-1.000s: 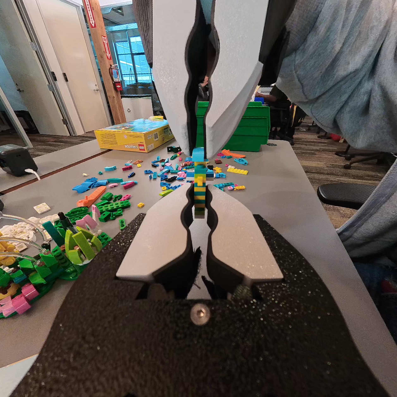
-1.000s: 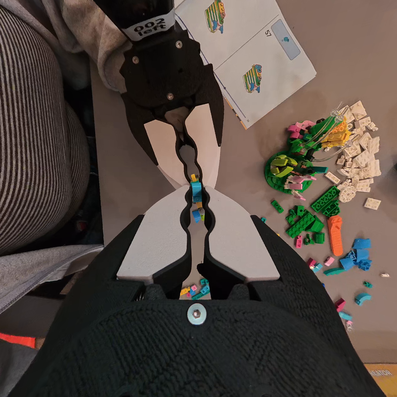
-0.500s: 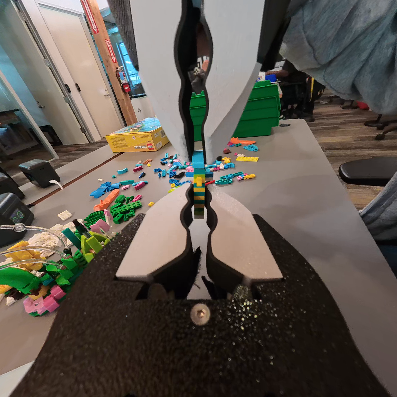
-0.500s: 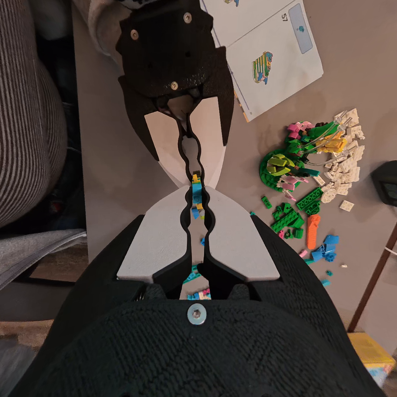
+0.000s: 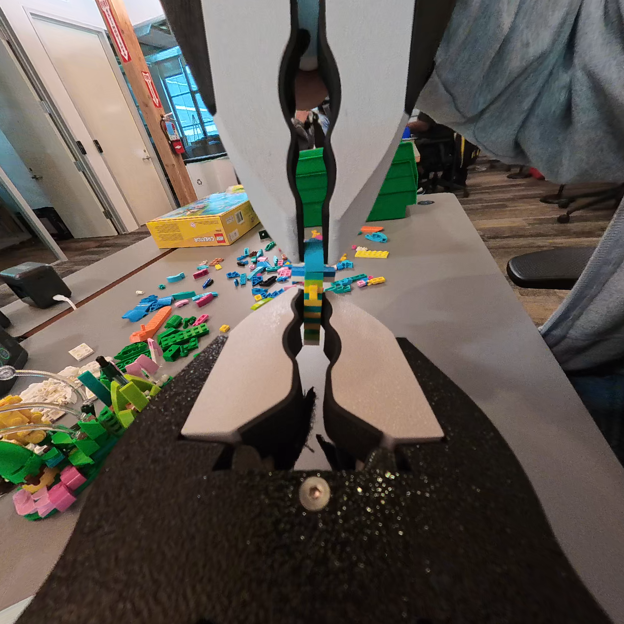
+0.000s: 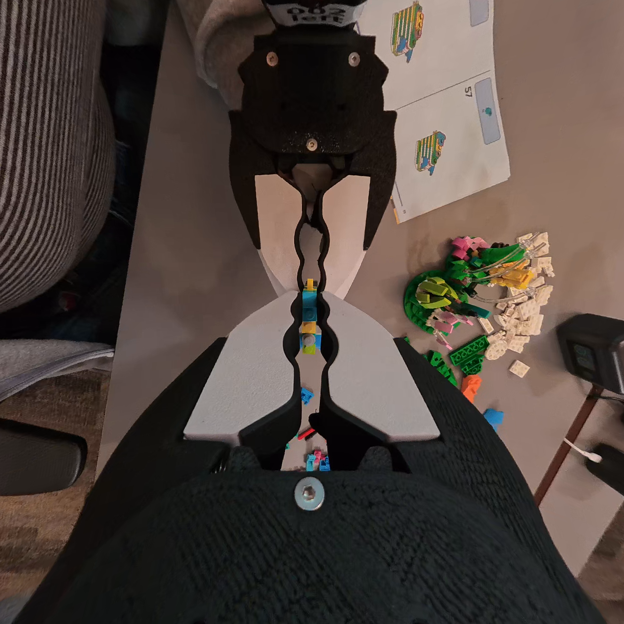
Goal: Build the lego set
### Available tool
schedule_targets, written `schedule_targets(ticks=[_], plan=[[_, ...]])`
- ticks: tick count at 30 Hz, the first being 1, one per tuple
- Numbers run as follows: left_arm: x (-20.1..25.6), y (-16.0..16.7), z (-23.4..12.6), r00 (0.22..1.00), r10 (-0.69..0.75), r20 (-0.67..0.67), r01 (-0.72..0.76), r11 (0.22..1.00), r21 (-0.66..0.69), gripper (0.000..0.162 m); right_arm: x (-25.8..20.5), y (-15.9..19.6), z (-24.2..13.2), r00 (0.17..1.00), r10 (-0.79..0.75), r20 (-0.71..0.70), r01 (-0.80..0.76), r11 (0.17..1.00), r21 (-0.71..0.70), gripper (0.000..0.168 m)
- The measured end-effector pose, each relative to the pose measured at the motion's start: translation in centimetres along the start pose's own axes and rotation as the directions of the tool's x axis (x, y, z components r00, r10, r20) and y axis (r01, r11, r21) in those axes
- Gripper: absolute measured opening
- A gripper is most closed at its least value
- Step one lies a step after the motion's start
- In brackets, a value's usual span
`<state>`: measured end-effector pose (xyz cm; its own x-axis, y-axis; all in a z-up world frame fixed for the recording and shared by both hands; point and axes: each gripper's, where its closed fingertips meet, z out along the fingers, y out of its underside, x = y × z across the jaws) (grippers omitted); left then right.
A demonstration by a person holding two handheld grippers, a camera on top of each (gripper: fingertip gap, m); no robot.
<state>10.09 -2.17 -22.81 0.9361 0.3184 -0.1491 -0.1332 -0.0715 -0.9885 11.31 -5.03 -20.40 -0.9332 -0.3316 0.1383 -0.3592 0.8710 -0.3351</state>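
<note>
The left gripper (image 5: 312, 304) is clamped on the lower, striped part of a small lego stack (image 5: 312, 304), held above the grey table (image 5: 439, 320). The right gripper (image 5: 312, 250) comes down from above, its tips pinching the stack's blue top end. Seen from the right wrist, the two grippers meet tip to tip around the stack (image 6: 309, 317). Loose bricks (image 5: 260, 270) lie beyond the left gripper, a green plant model (image 6: 439, 297) and an open instruction booklet (image 6: 449, 111) off to its left.
</note>
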Motion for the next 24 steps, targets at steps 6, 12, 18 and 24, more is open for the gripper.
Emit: schedule_targets(ticks=[6, 12, 18, 24], plan=[[0.0, 0.6, 0.2, 0.999, -0.023, -0.023, 0.023, 0.999, -0.038, 0.008, 0.2, 0.5, 0.4, 1.0, 0.004, -0.023, -0.004, 1.0, -0.003, 0.007], [-0.1, 1.3, 0.5, 0.999, -0.043, -0.024, 0.041, 0.995, -0.091, 0.008, 0.3, 1.0, 0.7, 0.995, 0.081, -0.053, -0.082, 0.996, -0.017, 0.007], [-0.2, 1.2, 0.5, 0.998, -0.057, -0.029, 0.054, 0.995, -0.086, 0.008, 0.2, 0.4, 0.6, 0.993, 0.105, -0.052, -0.104, 0.994, 0.024, 0.008], [-0.5, 1.1, 0.4, 0.995, -0.097, -0.032, 0.094, 0.993, -0.074, 0.008, 0.3, 0.5, 0.4, 0.99, 0.1, -0.099, -0.096, 0.994, 0.048, 0.022]])
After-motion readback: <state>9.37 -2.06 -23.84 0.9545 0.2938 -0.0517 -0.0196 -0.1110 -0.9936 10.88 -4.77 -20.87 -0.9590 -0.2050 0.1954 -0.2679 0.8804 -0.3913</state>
